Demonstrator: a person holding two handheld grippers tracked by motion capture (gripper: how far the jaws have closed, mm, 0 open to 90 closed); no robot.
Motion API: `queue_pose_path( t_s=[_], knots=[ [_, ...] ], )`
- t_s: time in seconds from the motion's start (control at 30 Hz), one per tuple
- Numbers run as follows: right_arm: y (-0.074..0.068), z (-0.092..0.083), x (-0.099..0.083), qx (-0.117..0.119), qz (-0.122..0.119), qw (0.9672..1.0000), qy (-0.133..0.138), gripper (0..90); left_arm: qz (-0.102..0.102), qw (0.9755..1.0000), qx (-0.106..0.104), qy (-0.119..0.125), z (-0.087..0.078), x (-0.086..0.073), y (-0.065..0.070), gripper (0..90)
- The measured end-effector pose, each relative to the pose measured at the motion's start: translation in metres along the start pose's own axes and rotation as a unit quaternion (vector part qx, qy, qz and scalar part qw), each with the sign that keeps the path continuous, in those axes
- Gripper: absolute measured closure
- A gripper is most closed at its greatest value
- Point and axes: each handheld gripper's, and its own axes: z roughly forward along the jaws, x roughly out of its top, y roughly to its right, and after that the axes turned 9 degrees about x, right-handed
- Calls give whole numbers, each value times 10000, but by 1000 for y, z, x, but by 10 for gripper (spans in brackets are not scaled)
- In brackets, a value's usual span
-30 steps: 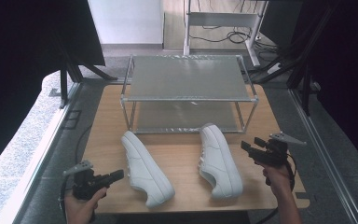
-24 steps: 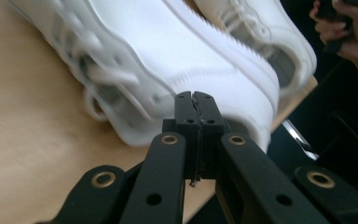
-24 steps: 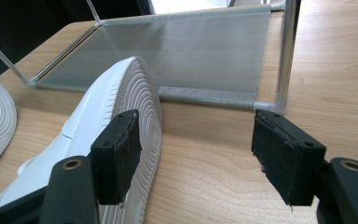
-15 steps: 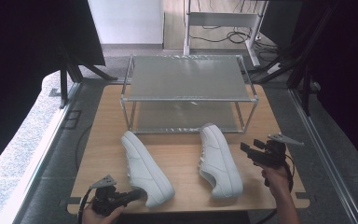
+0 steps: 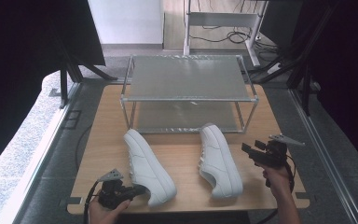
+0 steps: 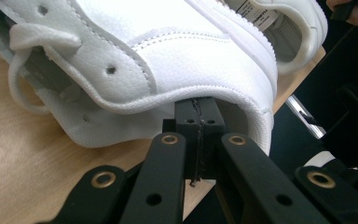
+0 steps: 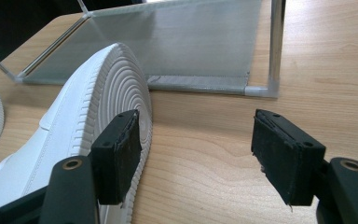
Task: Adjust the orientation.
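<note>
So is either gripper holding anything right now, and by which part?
Left gripper appears shut on the left shoe, apparently at its heel collar. Right gripper is open, holding nothing.

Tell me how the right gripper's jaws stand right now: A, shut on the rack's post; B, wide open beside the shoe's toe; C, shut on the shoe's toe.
B: in the right gripper view the right gripper has a wide gap of bare table between its jaws, beside the shoe toe.
</note>
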Motion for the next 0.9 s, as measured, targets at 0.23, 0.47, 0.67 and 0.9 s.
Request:
queue_pose_path(
  t_s=[0.23, 0.47, 0.67, 0.9],
  knots=[
    [4, -3, 1, -25, 57, 10000, 60, 333, -13, 10000, -22, 57, 5, 15, 1, 900],
    [6, -3, 0, -43, 92, 9999, 50, 333, 10, 10000, 17, 87, 25, 49, 3, 900],
    [10, -4, -1, -89, 133, 9999, 54, 333, 205, 9997, -68, 69, 43, 78, 17, 900],
    [12, -6, -2, -97, 162, 9998, 59, 333, 471, 9983, -41, -334, 74, 99, 41, 900]
  ],
)
